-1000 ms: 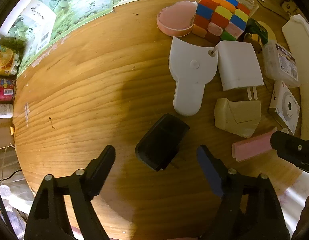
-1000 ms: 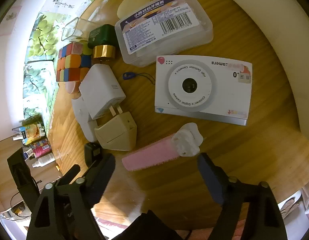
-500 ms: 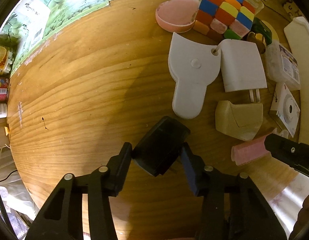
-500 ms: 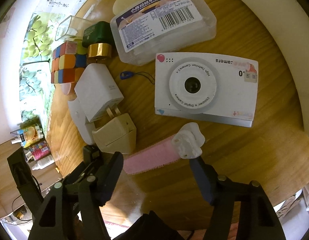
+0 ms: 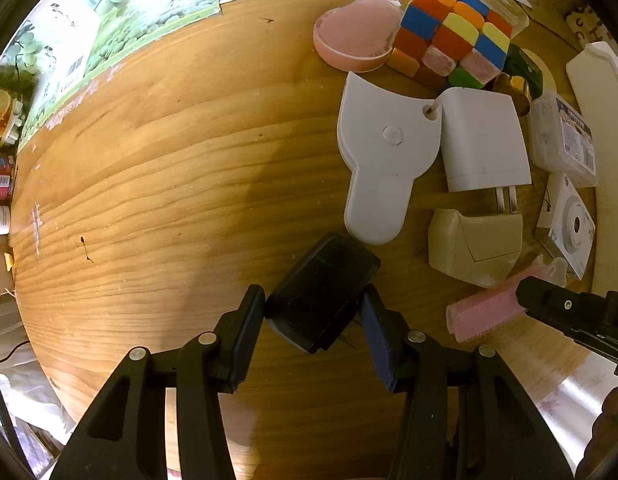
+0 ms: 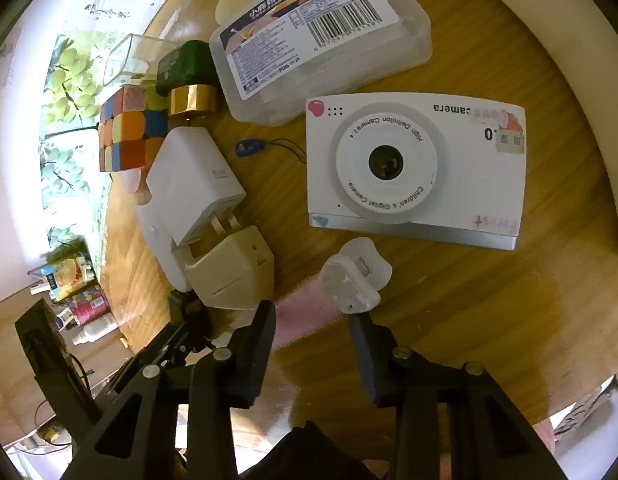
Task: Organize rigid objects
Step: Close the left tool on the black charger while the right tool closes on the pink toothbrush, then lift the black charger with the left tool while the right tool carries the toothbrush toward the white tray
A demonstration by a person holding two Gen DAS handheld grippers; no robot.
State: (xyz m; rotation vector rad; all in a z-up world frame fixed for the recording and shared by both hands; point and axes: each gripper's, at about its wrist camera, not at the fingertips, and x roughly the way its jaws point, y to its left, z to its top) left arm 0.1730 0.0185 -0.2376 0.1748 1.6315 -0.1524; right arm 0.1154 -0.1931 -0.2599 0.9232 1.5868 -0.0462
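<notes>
My left gripper point(image 5: 315, 312) is shut on a black charger plug point(image 5: 323, 296) that rests on the round wooden table point(image 5: 169, 184). My right gripper point(image 6: 313, 316) is closed around the pink strip with a clear plastic clip point(image 6: 355, 280); the strip also shows in the left wrist view point(image 5: 485, 312). Beside them lie a beige adapter point(image 6: 233, 272), a white charger point(image 6: 193, 188), a white handled piece point(image 5: 383, 160), a colour cube point(image 5: 449, 40), a pink dish point(image 5: 357, 36) and a white toy camera point(image 6: 415, 168).
A clear plastic box with a barcode label point(image 6: 321, 36) and a green bottle with a gold band point(image 6: 187, 76) lie at the back. A cream board point(image 5: 601, 120) edges the table. Green printed paper point(image 5: 121, 20) and small bottles point(image 6: 89, 312) lie beyond the table rim.
Both grippers have gone from wide open to closed. The left one has closed on the black plug, the right one on the pink strip with the clip.
</notes>
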